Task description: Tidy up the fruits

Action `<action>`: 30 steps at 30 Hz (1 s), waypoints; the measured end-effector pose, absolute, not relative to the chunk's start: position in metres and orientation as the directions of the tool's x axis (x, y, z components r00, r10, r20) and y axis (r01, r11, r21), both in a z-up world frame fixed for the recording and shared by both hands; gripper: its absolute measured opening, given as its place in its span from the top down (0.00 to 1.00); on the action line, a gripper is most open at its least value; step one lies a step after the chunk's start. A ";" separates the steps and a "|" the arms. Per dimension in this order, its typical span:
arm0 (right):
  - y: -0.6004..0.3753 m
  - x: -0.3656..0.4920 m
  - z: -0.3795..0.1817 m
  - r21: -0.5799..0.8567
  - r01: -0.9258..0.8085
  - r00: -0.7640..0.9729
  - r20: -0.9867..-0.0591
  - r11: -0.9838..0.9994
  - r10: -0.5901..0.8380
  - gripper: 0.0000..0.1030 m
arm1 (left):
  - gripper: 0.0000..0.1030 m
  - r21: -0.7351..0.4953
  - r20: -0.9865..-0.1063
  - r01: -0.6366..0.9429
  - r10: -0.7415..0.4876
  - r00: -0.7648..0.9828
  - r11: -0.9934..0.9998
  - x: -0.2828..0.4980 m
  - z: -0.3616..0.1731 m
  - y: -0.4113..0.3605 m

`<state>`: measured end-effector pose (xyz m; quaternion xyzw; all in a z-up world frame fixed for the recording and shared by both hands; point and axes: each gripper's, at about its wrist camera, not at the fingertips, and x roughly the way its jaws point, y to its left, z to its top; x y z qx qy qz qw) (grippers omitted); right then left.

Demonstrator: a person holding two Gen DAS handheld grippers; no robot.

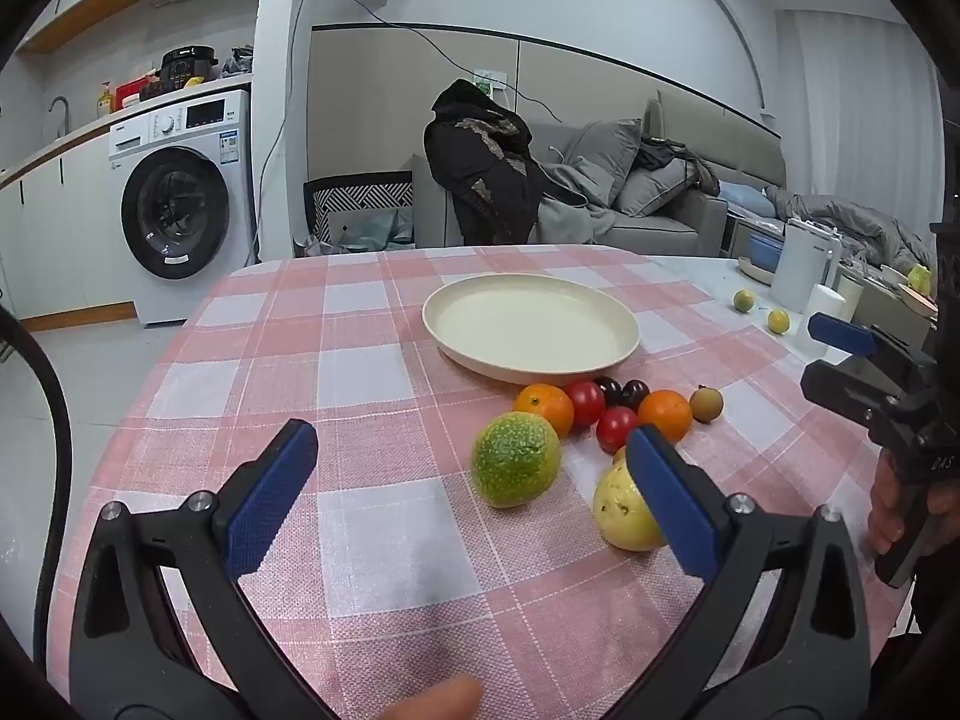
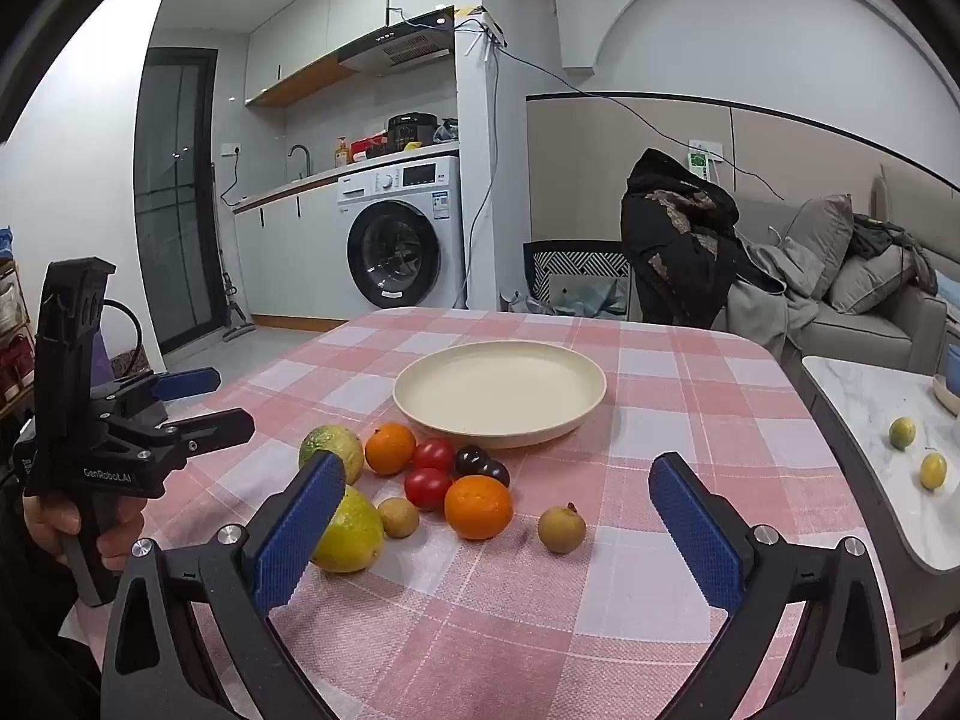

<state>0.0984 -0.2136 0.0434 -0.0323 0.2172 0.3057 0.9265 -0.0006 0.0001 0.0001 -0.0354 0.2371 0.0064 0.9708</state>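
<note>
An empty cream plate (image 1: pixel 618 330) (image 2: pixel 414 387) sits on the pink checked tablecloth. In front of it lies a cluster of fruit: a green bumpy fruit (image 1: pixel 515 459) (image 2: pixel 327 444), a yellow fruit (image 1: pixel 621 510) (image 2: pixel 354 534), two oranges (image 1: pixel 545 407) (image 2: pixel 478 507), two red tomatoes (image 1: pixel 616 426) (image 2: pixel 427 487), dark plums (image 1: pixel 627 393) (image 2: pixel 482 465) and small brown fruits (image 1: pixel 706 404) (image 2: pixel 561 530). My left gripper (image 1: pixel 474 492) is open, above the table near the green fruit. My right gripper (image 2: pixel 498 525) is open, just short of the cluster.
A marble side table (image 2: pixel 864 396) at the right holds two small yellow-green fruits (image 1: pixel 744 300) (image 2: pixel 902 432), a white kettle (image 1: pixel 804 270) and dishes. A sofa with a dark jacket (image 1: pixel 480 162) stands behind. A washing machine (image 1: pixel 180 204) is at the far left.
</note>
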 end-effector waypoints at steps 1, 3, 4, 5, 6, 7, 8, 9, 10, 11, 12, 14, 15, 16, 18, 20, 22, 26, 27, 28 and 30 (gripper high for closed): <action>-0.213 0.097 0.043 0.058 -0.584 0.724 -0.413 0.809 0.552 0.00 | 0.00 -0.066 -0.460 -0.026 -0.007 0.888 0.997 -0.001 0.000 0.000; -0.212 0.096 0.044 0.061 -0.590 0.721 -0.411 0.805 0.558 0.00 | 0.00 -0.064 -0.458 -0.021 -0.010 0.889 0.998 -0.002 0.001 0.000; -0.212 0.096 0.044 0.062 -0.591 0.720 -0.410 0.805 0.560 0.00 | 0.00 -0.061 -0.458 -0.023 -0.008 0.889 0.998 -0.002 0.001 0.000; -0.212 0.096 0.044 0.064 -0.590 0.719 -0.410 0.805 0.561 0.00 | 0.00 -0.059 -0.458 -0.022 -0.007 0.889 0.998 -0.002 0.001 0.000; -0.212 0.096 0.044 0.068 -0.591 0.717 -0.411 0.804 0.563 0.00 | 0.00 -0.058 -0.460 -0.024 -0.006 0.888 0.998 -0.002 0.001 0.001; -0.213 0.096 0.044 0.071 -0.590 0.717 -0.412 0.804 0.563 0.00 | 0.00 -0.055 -0.459 -0.025 -0.003 0.888 0.998 0.001 -0.001 0.001; -0.214 0.097 0.044 0.075 -0.590 0.716 -0.412 0.804 0.564 0.00 | 0.00 -0.056 -0.460 -0.026 -0.003 0.888 0.998 0.001 -0.002 0.002; -0.217 0.098 0.044 0.080 -0.590 0.714 -0.412 0.803 0.566 0.00 | 0.00 -0.058 -0.461 -0.025 -0.004 0.887 0.998 0.002 -0.002 0.002; -0.214 0.093 0.046 0.052 -0.588 0.723 -0.413 0.807 0.553 0.00 | 0.00 -0.059 -0.462 -0.026 -0.004 0.887 0.998 0.002 -0.002 0.003; -0.214 0.093 0.046 0.052 -0.587 0.724 -0.413 0.808 0.553 0.00 | 0.00 -0.053 -0.461 -0.026 -0.002 0.887 0.998 0.000 -0.001 0.000; -0.215 0.093 0.046 0.052 -0.587 0.724 -0.414 0.808 0.552 0.00 | 0.00 -0.053 -0.462 -0.025 -0.002 0.887 0.998 0.000 -0.001 0.000; -0.217 0.096 0.046 0.054 -0.591 0.721 -0.414 0.805 0.556 0.00 | 0.00 -0.054 -0.463 -0.025 -0.003 0.887 0.998 -0.002 0.000 0.003; -0.212 0.096 0.044 0.050 -0.590 0.721 -0.415 0.806 0.554 0.00 | 0.00 -0.053 -0.464 -0.025 -0.003 0.886 0.998 -0.002 0.000 0.003; -0.211 0.096 0.043 0.049 -0.590 0.722 -0.415 0.806 0.554 0.00 | 0.00 -0.054 -0.463 -0.024 -0.003 0.886 0.998 -0.002 -0.001 0.002; -0.211 0.095 0.044 0.047 -0.592 0.721 -0.414 0.804 0.555 0.00 | 0.00 -0.052 -0.462 -0.020 -0.006 0.887 0.998 -0.003 -0.001 0.002; -0.211 0.095 0.044 0.047 -0.591 0.722 -0.415 0.805 0.554 0.00 | 0.00 -0.045 -0.466 -0.019 -0.004 0.885 0.999 0.001 -0.002 -0.003; -0.211 0.094 0.044 0.047 -0.592 0.722 -0.413 0.805 0.555 0.00 | 0.00 -0.042 -0.468 -0.019 -0.003 0.884 0.999 0.001 -0.002 -0.003; -0.211 0.094 0.044 0.046 -0.593 0.721 -0.415 0.804 0.555 0.00 | 0.00 -0.043 -0.467 -0.019 -0.003 0.884 0.999 0.001 -0.002 -0.003; -0.211 0.094 0.044 0.046 -0.592 0.722 -0.414 0.805 0.555 0.00 | 0.00 -0.042 -0.467 -0.019 -0.003 0.884 0.999 0.001 -0.002 -0.003; -0.211 0.094 0.044 0.046 -0.592 0.722 -0.414 0.805 0.555 0.00 | 0.00 -0.042 -0.467 -0.019 -0.003 0.884 0.999 0.001 -0.003 -0.003; -0.211 0.094 0.044 0.046 -0.592 0.721 -0.414 0.805 0.555 0.00 | 0.00 -0.042 -0.466 -0.018 -0.004 0.885 0.999 0.001 -0.003 -0.003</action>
